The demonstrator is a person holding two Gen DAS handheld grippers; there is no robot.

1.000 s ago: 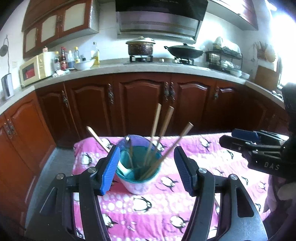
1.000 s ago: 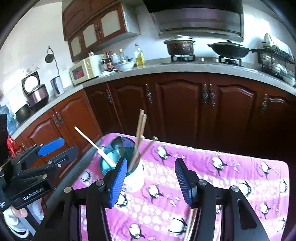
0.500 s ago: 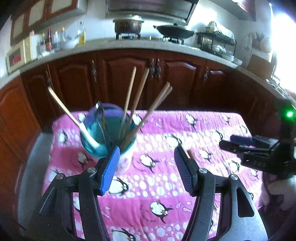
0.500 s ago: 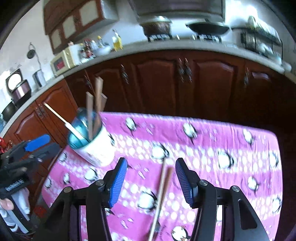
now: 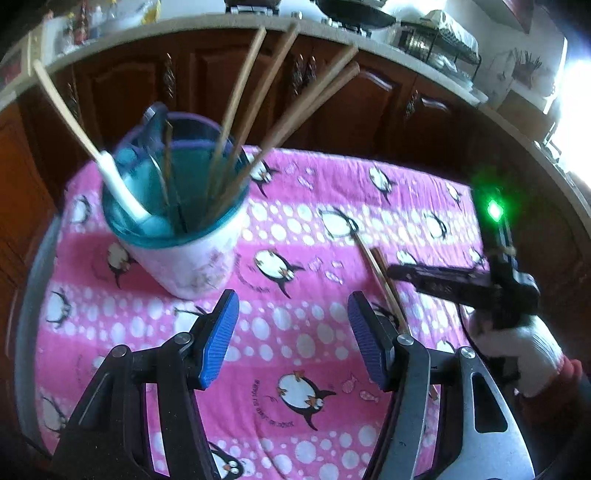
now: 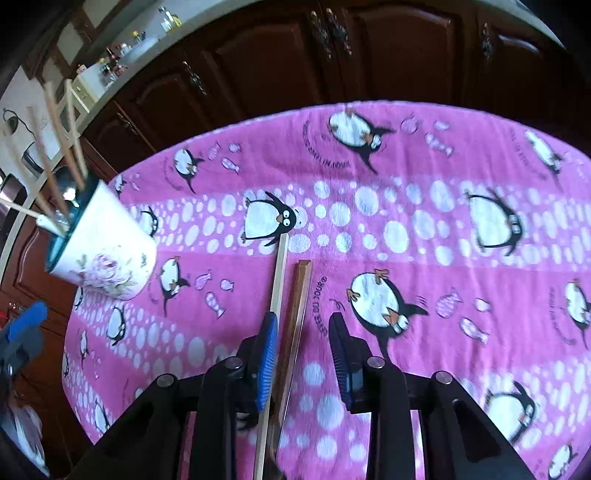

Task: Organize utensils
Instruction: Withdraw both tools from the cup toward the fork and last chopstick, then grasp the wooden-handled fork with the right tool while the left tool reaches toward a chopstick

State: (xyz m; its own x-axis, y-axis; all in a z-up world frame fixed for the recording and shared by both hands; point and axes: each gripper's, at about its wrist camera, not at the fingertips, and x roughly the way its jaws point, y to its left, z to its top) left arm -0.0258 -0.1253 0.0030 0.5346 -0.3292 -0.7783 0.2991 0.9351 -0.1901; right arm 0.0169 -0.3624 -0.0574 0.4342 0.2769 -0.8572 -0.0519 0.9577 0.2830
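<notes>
You are in a kitchen. Past your left gripper's fingers runs a row of dark brown cupboard doors (image 5: pixel 373 99) with a pale counter (image 5: pixel 207 26) on top. A black pan (image 5: pixel 351 11) sits on that counter, and further right there is a wire dish rack (image 5: pixel 439 40). Very bright light (image 5: pixel 576 122) pours in at the far right. Below your fingers lies a pink cloth with penguins (image 5: pixel 295 229) and white dots. Past your right gripper's fingers stand more brown doors (image 6: pixel 277 59), with small bottles (image 6: pixel 110 62) up at the left.
</notes>
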